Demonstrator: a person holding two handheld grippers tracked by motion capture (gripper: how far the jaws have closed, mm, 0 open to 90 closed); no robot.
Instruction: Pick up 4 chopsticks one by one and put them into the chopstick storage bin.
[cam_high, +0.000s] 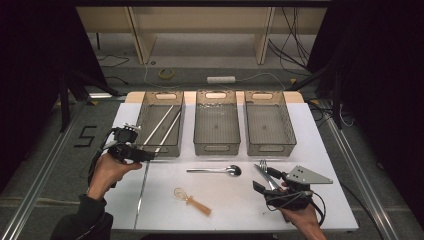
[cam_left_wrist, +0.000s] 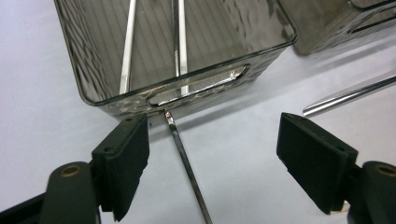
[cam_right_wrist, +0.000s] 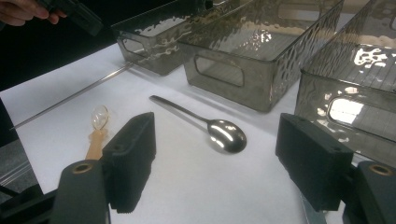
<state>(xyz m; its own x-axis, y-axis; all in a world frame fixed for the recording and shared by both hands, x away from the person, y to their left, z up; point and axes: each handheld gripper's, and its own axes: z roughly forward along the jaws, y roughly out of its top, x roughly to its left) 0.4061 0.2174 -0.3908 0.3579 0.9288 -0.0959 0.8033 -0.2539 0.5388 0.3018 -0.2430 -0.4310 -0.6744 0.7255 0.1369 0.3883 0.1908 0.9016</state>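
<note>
Left gripper (cam_left_wrist: 212, 144): jaws wide apart with nothing between the pads, aimed at the near end wall of the left bin (cam_left_wrist: 93, 100) just ahead; two long metal sticks (cam_left_wrist: 127, 51) lie lengthwise inside that bin, apart from the pads. Right gripper (cam_high: 269, 180): jaws also spread and empty, with the fork (cam_high: 263, 169) on the table just at its tips. The spoon (cam_right_wrist: 227, 134) lies ahead of the right gripper, bowl toward it, untouched.
</note>
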